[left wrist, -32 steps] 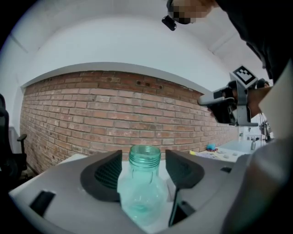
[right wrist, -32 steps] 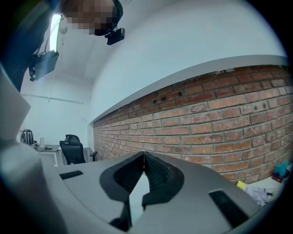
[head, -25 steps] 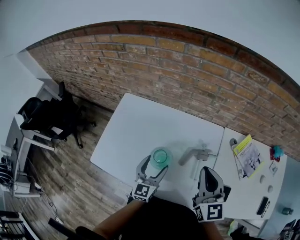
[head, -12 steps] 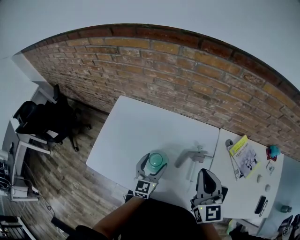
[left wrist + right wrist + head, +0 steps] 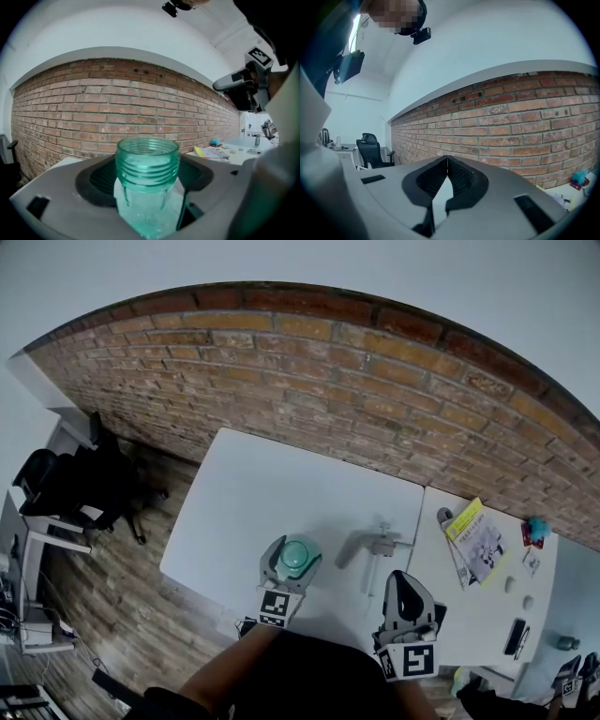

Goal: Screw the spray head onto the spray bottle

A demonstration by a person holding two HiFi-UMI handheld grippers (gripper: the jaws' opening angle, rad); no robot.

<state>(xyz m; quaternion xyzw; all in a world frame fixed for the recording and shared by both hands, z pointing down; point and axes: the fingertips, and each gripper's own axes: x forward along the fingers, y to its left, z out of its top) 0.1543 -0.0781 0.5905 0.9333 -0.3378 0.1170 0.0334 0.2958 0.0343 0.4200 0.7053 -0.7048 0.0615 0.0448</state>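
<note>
Between your left gripper's (image 5: pixel 292 555) parted jaws, ungripped: translucent green plastic spray bottle (image 5: pixel 147 161), upright. Your right gripper (image 5: pixel 400 579): jaws together.

The person wears a black top (image 5: pixel 309 679), which fills the head view at 6 o'clock. The left forearm (image 5: pixel 220 685), at 7 o'clock, is uncovered. A small black camera (image 5: pixel 421 33) hangs from a dark strap at the head, at 11 o'clock in the right gripper view.

The left gripper (image 5: pixel 291 554) has a smooth, rounded grey shell. Its jaws are lined with black ribbed pads (image 5: pixel 101 176), and its marker cube (image 5: pixel 273 607) carries black-and-white squares. The right gripper (image 5: pixel 401 577) matches it, with a grey shell, black ribbed lining (image 5: pixel 461 174), dark rectangular slots (image 5: pixel 532 213) in the shell, and its own black-and-white cube (image 5: pixel 409 660).
</note>
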